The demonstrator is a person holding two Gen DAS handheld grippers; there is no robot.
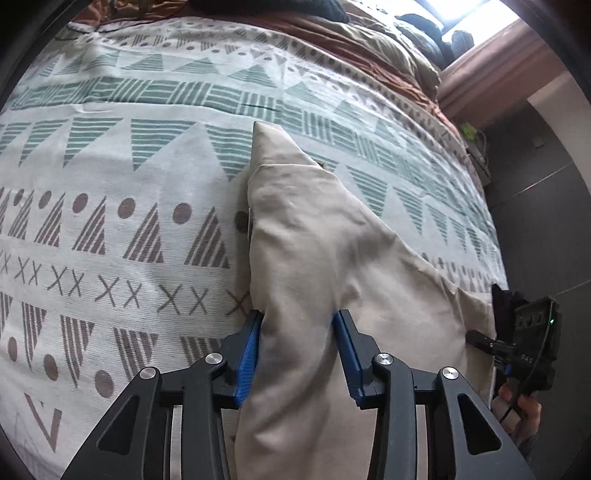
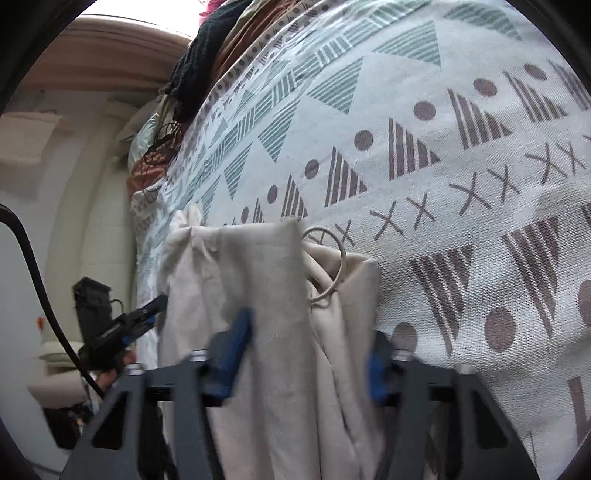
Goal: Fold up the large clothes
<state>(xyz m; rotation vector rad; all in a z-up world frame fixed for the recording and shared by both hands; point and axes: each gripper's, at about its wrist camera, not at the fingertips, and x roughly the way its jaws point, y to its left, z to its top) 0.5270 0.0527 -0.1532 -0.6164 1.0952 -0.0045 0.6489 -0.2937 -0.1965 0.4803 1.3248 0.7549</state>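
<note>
A beige cloth [image 1: 317, 236] lies folded along the bed's edge, its pointed corner reaching onto the patterned bedspread [image 1: 129, 184]. My left gripper [image 1: 299, 315] is shut on a bunched fold of it, both blue pads pressing the fabric. In the right wrist view the same beige cloth [image 2: 258, 280] hangs in vertical folds with a metal ring [image 2: 328, 266] in its top edge. My right gripper [image 2: 310, 325] is shut on these folds, somewhat blurred. Each tool shows in the other's view: the right gripper [image 1: 524, 332] at the bed's edge, the left gripper [image 2: 122, 325] off to the left.
The bedspread [image 2: 443, 147] covers the whole bed. Brown and olive bedding [image 1: 369, 33] and a dark knitted garment [image 2: 199, 55] are piled at the far end. Dark floor [image 1: 535, 221] runs beside the bed. A black cable [image 2: 40, 280] crosses the right wrist view.
</note>
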